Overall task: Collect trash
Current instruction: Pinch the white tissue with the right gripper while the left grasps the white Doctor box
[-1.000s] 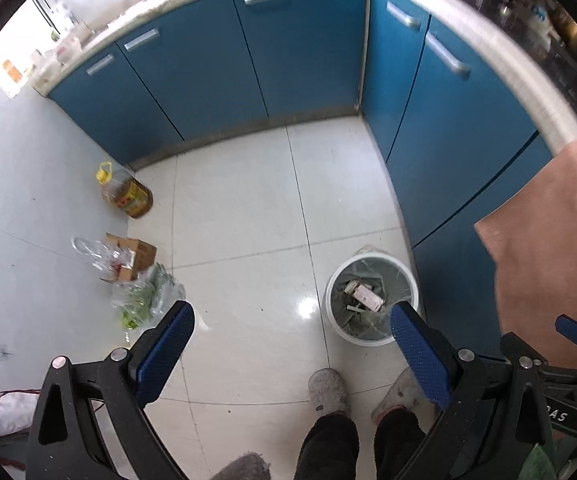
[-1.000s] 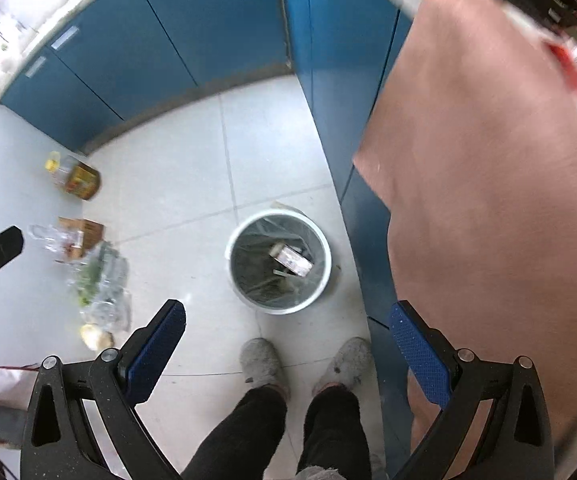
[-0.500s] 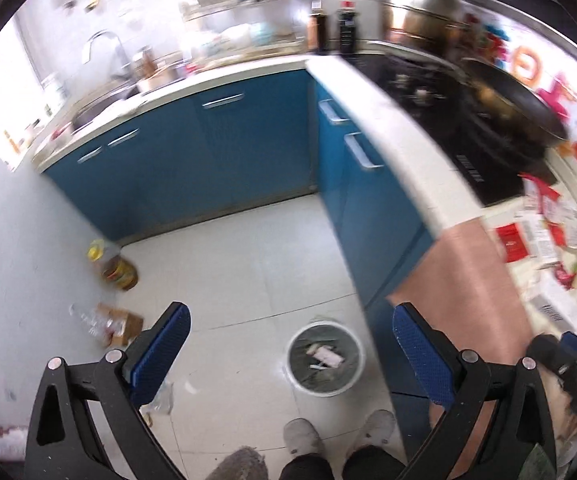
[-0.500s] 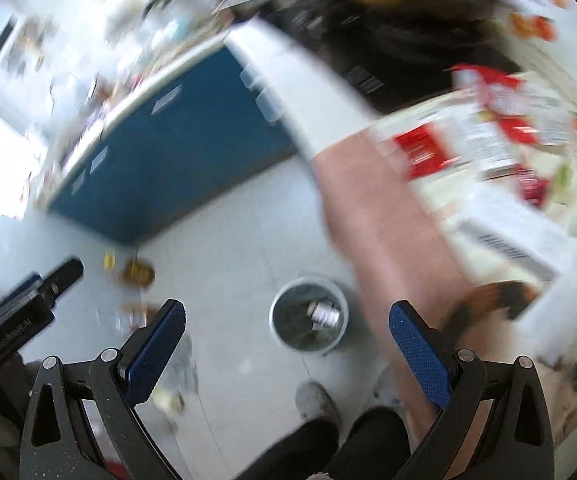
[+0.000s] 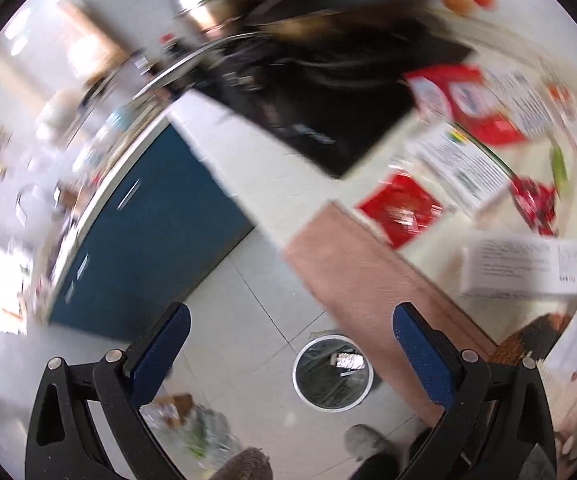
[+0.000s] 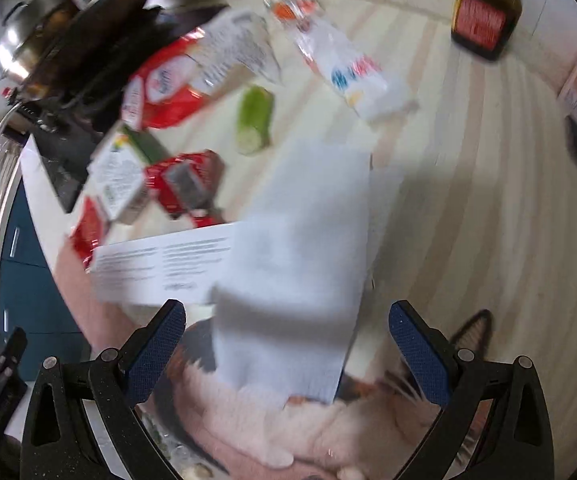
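Note:
Both views are motion-blurred. My right gripper (image 6: 288, 332) hangs over a pale striped counter (image 6: 468, 200), pointing down. Its jaws are closing slightly from wide open, with nothing pressed between the pads. Below them lies a white paper sheet (image 6: 300, 248) over a printed white box (image 6: 156, 268). Red wrappers (image 6: 168, 88), a cucumber piece (image 6: 254, 120) and a white printed bag (image 6: 352, 68) lie farther back. My left gripper (image 5: 288, 336) is open and empty above the floor. The white trash bin (image 5: 300, 388), with trash inside, stands on the tiles between its fingers.
A pink cloth (image 5: 368, 280) hangs off the counter edge beside the bin. A dark bottle (image 6: 484, 12) stands at the back right, with a black wok (image 6: 100, 24) and stove at the left. Something furry in white, orange and black (image 6: 288, 424) lies at the counter's near edge. Blue cabinets (image 5: 148, 220) line the floor.
Both grippers swung up and right from over the floor and bin to the counter. The right wrist view went from bin and floor to the littered countertop. Both stayed open.

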A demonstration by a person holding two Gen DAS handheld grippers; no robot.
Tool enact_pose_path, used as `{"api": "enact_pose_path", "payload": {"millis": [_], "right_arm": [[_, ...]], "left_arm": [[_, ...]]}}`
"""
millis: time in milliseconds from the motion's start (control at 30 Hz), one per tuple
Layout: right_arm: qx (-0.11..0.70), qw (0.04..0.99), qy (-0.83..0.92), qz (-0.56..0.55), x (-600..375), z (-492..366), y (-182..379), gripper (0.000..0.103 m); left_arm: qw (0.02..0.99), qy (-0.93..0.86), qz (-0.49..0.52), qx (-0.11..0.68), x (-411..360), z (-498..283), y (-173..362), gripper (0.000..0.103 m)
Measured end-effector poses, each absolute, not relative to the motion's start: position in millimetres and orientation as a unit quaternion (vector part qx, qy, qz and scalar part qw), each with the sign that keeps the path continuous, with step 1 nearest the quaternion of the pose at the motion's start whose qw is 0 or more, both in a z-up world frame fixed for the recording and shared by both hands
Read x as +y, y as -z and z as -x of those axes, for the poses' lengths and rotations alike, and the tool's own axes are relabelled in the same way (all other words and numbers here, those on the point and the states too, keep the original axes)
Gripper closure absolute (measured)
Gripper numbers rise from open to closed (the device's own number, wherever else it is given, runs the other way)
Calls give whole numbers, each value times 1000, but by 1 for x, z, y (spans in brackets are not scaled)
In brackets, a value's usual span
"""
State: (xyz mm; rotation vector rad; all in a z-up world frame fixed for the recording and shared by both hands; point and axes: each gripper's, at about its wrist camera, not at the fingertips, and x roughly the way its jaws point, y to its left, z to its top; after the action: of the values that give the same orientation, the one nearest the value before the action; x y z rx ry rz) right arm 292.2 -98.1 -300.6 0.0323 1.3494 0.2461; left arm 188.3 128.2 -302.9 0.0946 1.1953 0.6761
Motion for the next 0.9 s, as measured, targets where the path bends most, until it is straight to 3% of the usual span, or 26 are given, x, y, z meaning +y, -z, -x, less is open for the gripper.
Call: {"api": "enact_pose_path", "payload": {"millis": [67, 133, 200, 267, 533, 733, 833, 900], "right_arm": [[629, 767, -118, -41, -105, -297, 313, 14], [624, 766, -137, -73, -114, -297, 314, 35], [616, 767, -158, -85, -120, -296, 311, 72], [612, 769, -164, -85, -129, -295, 302, 96], [595, 777, -132, -161, -202, -307, 277, 96], [603, 771, -45, -201, -276, -307, 294, 96], [605, 767, -25, -211, -297, -297, 301, 96], [607, 765, -21, -215, -298, -295, 307, 96]], "left_arm": [[774, -289, -83, 557, 113, -203, 309, 0], [776, -266, -119, 560, 99, -214, 311, 0], [782, -231, -150, 559, 83, -224, 311, 0], [785, -191, -187, 559, 66, -234, 312, 0], [771, 5, -298, 563, -18, -272, 323, 0], [723, 96, -368, 577, -59, -287, 349, 0], [709, 114, -367, 591, -67, -293, 358, 18], [703, 118, -356, 604, -67, -295, 362, 50]]}}
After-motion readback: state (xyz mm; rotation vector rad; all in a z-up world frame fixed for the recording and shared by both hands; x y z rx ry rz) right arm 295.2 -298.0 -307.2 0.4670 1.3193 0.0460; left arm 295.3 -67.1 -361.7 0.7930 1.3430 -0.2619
